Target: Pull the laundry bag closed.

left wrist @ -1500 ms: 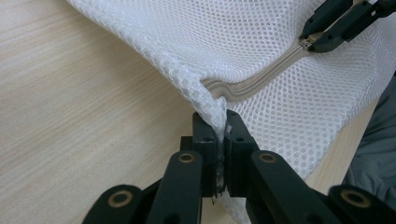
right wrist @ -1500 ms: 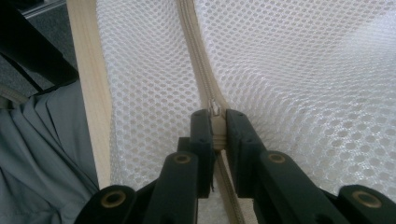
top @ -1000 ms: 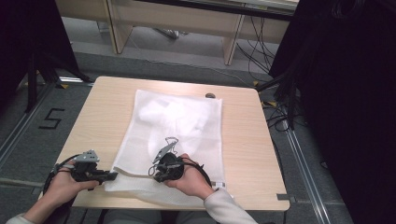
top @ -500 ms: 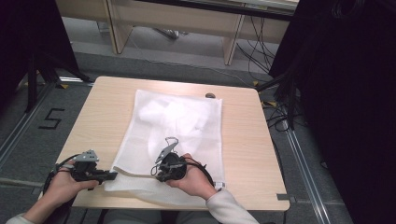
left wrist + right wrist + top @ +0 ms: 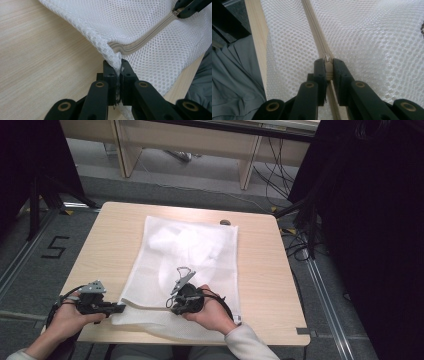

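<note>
left gripper: fingers closed tight on a pinch of mesh at the bag's near left corner, just past the end of the zipper; seen from above, it lies low at the tabletop's near left edge, held in the left hand.
right gripper: fingers narrow, clamped on the zipper pull; the right hand rests on the bag's near part.
bag: white mesh, flat on the tabletop, long side running away from the person; something white and bunched shows through the far half.
zipper: beige, runs along the bag's near edge from the pinched corner towards the right gripper; in the right gripper view it stretches straight ahead of the fingers.
corner: lifted slightly off the wood, the mesh drawn into a ridge between the two grippers.
around: a small dark thing at the bag's far right corner; cables on the floor beyond; grey clothing of the person by the near edge.
in the way: nothing lies between the grippers but the bag itself.
</note>
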A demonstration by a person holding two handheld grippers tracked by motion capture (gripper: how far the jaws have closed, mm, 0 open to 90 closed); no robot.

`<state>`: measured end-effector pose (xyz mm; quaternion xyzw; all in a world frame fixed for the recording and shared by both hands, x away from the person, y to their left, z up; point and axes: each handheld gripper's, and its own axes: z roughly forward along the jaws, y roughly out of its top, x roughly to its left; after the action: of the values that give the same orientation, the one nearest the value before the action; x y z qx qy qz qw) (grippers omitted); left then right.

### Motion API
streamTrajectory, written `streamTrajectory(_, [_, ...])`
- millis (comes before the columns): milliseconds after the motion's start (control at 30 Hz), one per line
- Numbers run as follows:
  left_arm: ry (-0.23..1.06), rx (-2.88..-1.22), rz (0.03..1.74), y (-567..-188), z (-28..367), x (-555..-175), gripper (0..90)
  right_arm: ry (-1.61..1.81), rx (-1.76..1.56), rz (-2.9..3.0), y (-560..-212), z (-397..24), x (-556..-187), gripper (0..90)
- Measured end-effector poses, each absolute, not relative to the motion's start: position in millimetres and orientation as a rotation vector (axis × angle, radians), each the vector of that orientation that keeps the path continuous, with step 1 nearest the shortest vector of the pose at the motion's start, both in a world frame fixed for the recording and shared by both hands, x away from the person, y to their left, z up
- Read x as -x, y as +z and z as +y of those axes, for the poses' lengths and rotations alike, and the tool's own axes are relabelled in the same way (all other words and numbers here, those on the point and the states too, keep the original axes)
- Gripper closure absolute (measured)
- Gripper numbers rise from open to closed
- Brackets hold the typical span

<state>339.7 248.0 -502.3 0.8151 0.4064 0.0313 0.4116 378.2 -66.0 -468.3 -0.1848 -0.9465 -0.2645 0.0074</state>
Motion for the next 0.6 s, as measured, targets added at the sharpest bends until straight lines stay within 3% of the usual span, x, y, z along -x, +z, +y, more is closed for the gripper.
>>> streamTrajectory(600, [0.094, -2.038, 1.014, -503.2, 248.3, -340.2, 85.0, -0.818, 0.606, -2.946, -464.9, -78.1, -378.0, 82.2])
